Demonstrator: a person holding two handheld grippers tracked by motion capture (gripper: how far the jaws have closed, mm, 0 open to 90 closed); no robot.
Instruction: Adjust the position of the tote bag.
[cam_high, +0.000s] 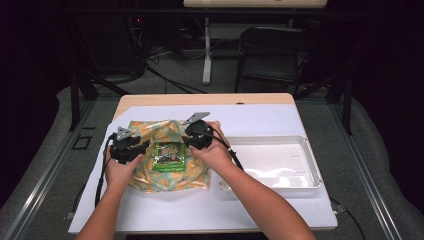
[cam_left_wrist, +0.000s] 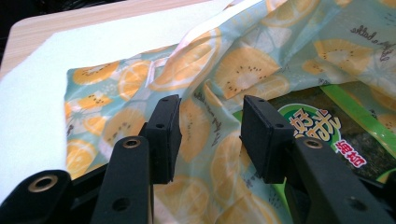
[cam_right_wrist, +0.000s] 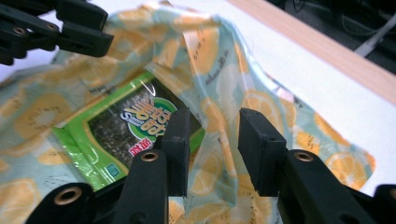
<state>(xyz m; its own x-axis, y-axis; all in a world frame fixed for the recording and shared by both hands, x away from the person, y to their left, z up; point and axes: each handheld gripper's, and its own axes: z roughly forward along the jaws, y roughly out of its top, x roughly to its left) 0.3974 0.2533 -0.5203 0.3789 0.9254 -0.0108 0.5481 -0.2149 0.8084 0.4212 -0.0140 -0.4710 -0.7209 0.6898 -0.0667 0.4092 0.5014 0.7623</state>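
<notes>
Here my left tool (cam_left_wrist: 210, 137) and right tool (cam_right_wrist: 210, 151) stand apart, clamping nothing, flanking the green packet (cam_high: 169, 156) on the fruit-print bag (cam_high: 150, 177); white tray (cam_high: 300, 182) sits rightward.

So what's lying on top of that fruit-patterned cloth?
A green snack packet rests on the fruit-patterned cloth, near its middle. The cloth's raised folds cover the packet's edges, and what's under the cloth is hidden.

A wooden counter (cam_high: 150, 100) carries a white sheet (cam_high: 260, 120) that covers most of its top. On the sheet lie a fruit-print bag (cam_high: 150, 177) at the left and a white tray (cam_high: 310, 170) at the right, just beside each other.
</notes>
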